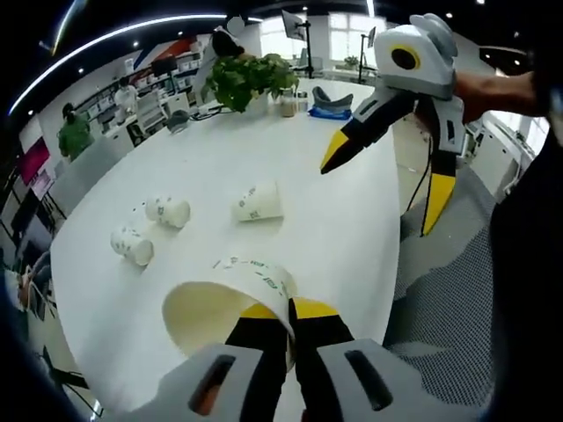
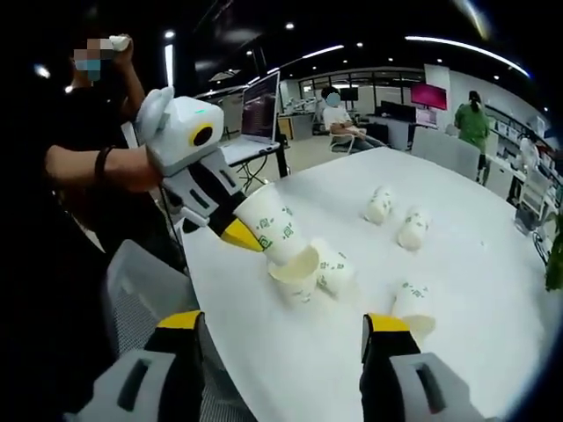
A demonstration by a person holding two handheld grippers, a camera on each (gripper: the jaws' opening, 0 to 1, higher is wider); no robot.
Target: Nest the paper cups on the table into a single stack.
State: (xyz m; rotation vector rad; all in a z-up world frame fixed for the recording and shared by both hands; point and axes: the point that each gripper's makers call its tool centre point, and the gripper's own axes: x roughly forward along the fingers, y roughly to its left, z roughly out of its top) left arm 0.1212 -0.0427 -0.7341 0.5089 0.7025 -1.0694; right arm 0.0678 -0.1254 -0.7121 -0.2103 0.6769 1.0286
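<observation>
My left gripper [image 1: 290, 313] is shut on the rim of a white paper cup [image 1: 230, 303] with green print, its mouth turned toward the camera. The right gripper view shows that left gripper [image 2: 239, 232] holding the cup [image 2: 274, 225] tilted, mouth down, close beside a cup lying on the white table [image 2: 457, 352]; I cannot tell if they touch. That lying cup [image 2: 334, 268] is on its side. Three more cups [image 1: 258, 202] [image 1: 167, 211] [image 1: 132, 246] lie on their sides farther along. My right gripper [image 2: 281, 323] is open and holds nothing, hanging over the table's edge [image 1: 383, 189].
A potted plant [image 1: 251, 77] and small items stand at the table's far end. A laptop [image 2: 259, 105] sits on a desk behind the left gripper. A grey chair [image 2: 141, 281] stands by the near table edge. People are in the background.
</observation>
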